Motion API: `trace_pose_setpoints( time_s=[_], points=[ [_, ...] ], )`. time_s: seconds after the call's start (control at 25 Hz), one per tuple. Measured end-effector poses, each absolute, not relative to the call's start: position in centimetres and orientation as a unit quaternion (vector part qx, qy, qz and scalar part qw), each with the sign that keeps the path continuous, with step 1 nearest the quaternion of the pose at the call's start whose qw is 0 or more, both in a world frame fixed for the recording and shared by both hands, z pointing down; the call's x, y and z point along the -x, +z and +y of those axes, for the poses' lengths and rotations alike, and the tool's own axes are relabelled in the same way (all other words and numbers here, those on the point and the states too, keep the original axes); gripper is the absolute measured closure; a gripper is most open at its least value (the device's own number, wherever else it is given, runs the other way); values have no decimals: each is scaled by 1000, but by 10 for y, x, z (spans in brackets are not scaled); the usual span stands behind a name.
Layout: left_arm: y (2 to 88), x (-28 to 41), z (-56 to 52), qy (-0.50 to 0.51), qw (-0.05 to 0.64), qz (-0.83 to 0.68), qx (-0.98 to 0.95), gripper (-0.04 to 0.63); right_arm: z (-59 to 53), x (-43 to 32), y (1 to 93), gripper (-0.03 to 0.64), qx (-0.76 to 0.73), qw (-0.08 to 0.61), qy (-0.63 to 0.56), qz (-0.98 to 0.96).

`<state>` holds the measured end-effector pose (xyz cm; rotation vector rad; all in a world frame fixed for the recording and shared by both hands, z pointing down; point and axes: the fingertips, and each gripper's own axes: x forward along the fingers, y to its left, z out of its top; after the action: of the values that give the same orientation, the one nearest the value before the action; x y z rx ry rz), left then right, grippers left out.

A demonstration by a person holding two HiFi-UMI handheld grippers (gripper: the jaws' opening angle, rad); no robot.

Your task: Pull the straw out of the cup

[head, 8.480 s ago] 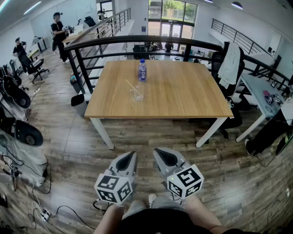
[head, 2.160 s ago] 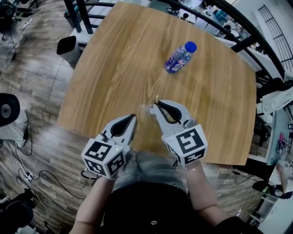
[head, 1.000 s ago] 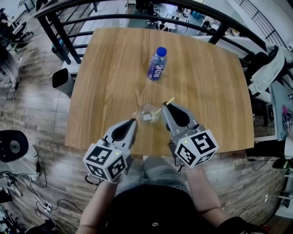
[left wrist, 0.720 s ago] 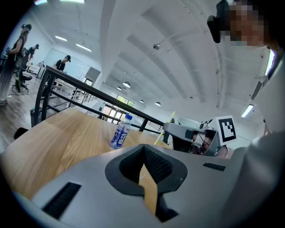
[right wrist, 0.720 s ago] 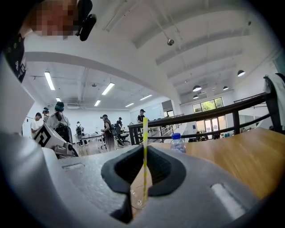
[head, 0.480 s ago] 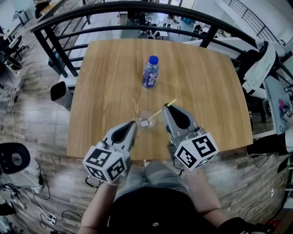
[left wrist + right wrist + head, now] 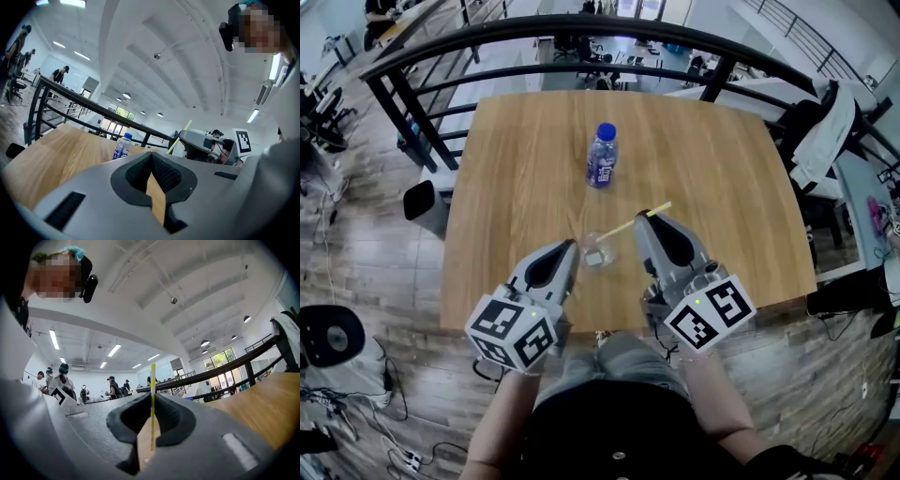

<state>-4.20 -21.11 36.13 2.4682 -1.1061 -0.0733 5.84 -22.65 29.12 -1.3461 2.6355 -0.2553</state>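
A clear plastic cup (image 7: 597,251) stands near the front edge of the wooden table (image 7: 516,159). A thin yellow-and-white straw (image 7: 637,219) slants up and to the right from the cup's far rim. Whether its lower end is still inside the cup I cannot tell. My right gripper (image 7: 647,217) is shut on the straw, which runs upright between the jaws (image 7: 152,394) in the right gripper view. My left gripper (image 7: 568,248) hangs just left of the cup, shut with nothing in it (image 7: 151,157). The left gripper view also shows the straw (image 7: 180,137) and the right gripper (image 7: 201,139).
A blue-capped water bottle (image 7: 601,167) stands upright at the table's middle, behind the cup (image 7: 123,146). A black railing (image 7: 581,33) runs behind the table. A chair with a white garment (image 7: 821,127) is at the right, and a dark bin (image 7: 422,200) is at the left.
My right gripper has drawn the straw up and to the right, so it lies flatter and reaches further from the cup. The left gripper stays beside the cup.
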Motion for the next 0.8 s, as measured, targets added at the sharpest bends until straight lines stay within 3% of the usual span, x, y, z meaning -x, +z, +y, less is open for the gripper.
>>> trace_pose_setpoints(
  time_s=[0.8],
  points=[
    [369, 38, -183, -33, 232, -375, -897, 583, -180, -81, 275, 596, 410, 216, -85, 882]
  ],
)
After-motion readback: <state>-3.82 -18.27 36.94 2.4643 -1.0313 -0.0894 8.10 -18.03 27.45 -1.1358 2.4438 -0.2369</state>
